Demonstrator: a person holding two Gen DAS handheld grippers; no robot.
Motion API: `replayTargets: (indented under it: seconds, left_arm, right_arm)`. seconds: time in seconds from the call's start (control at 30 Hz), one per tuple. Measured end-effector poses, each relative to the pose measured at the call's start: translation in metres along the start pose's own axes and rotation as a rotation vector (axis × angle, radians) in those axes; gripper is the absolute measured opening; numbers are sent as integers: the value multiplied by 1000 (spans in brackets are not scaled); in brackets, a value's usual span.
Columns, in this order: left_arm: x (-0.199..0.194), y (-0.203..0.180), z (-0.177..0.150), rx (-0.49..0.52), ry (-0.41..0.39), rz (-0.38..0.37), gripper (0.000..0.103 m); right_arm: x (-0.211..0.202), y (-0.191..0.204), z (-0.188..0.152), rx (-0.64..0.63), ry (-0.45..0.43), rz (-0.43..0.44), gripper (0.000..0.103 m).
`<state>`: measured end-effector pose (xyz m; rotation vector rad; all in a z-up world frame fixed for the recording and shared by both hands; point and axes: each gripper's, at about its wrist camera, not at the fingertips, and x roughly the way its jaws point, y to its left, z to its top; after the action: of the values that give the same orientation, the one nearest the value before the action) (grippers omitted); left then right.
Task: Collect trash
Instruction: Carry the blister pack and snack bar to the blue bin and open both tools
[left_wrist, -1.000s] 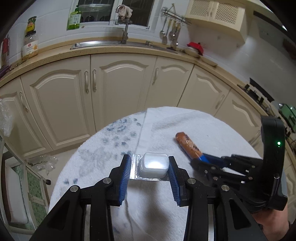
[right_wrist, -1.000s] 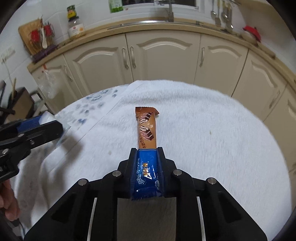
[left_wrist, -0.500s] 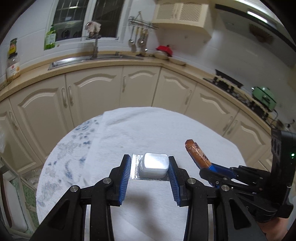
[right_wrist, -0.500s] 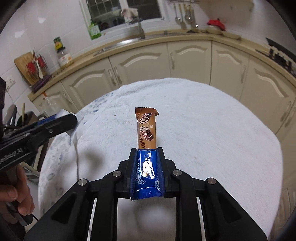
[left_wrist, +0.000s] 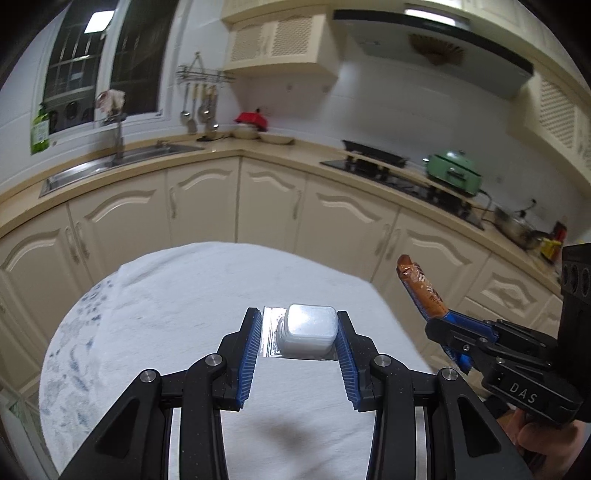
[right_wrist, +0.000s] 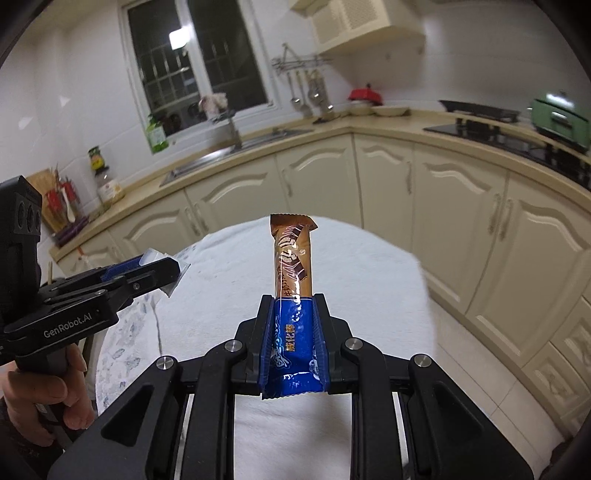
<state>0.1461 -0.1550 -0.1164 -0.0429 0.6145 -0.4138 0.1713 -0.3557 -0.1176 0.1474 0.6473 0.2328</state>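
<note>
My left gripper (left_wrist: 300, 326) is shut on a small white plastic cup with a foil rim (left_wrist: 308, 328), held in the air above the round table under a white cloth (left_wrist: 177, 306). My right gripper (right_wrist: 292, 314) is shut on the blue end of a brown-and-blue snack wrapper (right_wrist: 291, 258), which sticks up and forward over the table (right_wrist: 229, 295). In the left wrist view the right gripper (left_wrist: 437, 326) holds the wrapper (left_wrist: 419, 290) at the right. In the right wrist view the left gripper (right_wrist: 168, 275) shows at the left with the cup's foil edge (right_wrist: 176, 280) between its fingers.
Cream kitchen cabinets (left_wrist: 273, 206) curve behind the table, with a sink (left_wrist: 110, 162), a hob (left_wrist: 391, 166) and a green pot (left_wrist: 452, 171) on the counter. A person's hand (right_wrist: 40, 402) grips the left handle. Tiled floor (right_wrist: 491, 369) lies right of the table.
Both grippers have risen and swung to the right with their loads still gripped; the table sits lower and farther in both views, and the hob and green pot have come into view.
</note>
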Motion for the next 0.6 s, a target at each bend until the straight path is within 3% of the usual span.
replayTargets:
  seconds: [0.27, 0.6]
  left_arm:
    - [16, -64, 6, 93, 9, -129, 36]
    - [75, -150, 1, 212, 123, -276, 36]
  right_arm:
    - [-57, -61, -18, 103, -53, -137, 20]
    - [-106, -155, -59, 291, -63, -308, 20]
